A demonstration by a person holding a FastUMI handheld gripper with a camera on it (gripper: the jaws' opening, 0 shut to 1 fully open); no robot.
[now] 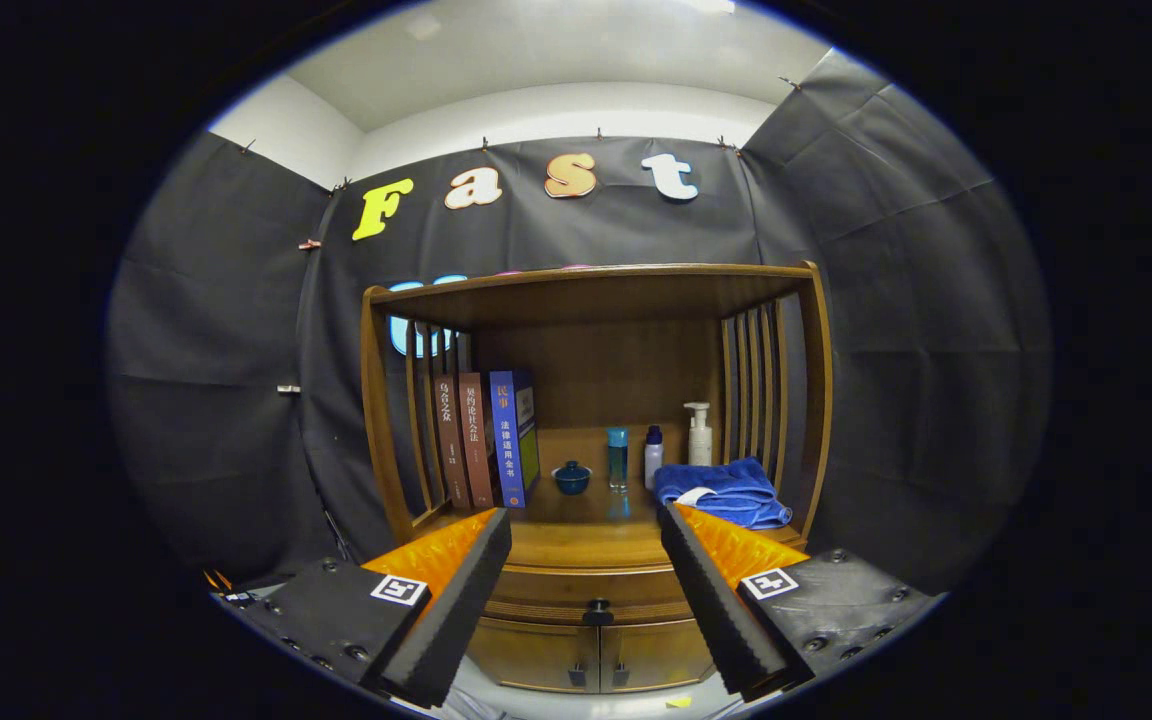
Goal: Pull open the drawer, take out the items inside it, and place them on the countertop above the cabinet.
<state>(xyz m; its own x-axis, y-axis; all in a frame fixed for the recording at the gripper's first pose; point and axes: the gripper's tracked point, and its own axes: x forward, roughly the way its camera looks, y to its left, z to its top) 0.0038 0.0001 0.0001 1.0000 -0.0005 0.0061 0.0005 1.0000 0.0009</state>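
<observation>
The tool (586, 525) is spread and empty, well short of the apparently shut drawer (591, 588); next, grip its knob (597, 606).

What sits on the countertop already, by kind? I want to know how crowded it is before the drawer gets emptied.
Books: 3
Bottles: 3, one with a pump top
Lidded bowl: 1
Folded towel: 1
Total: 8
The drawer is shut; the claw is open, holding nothing.
</observation>
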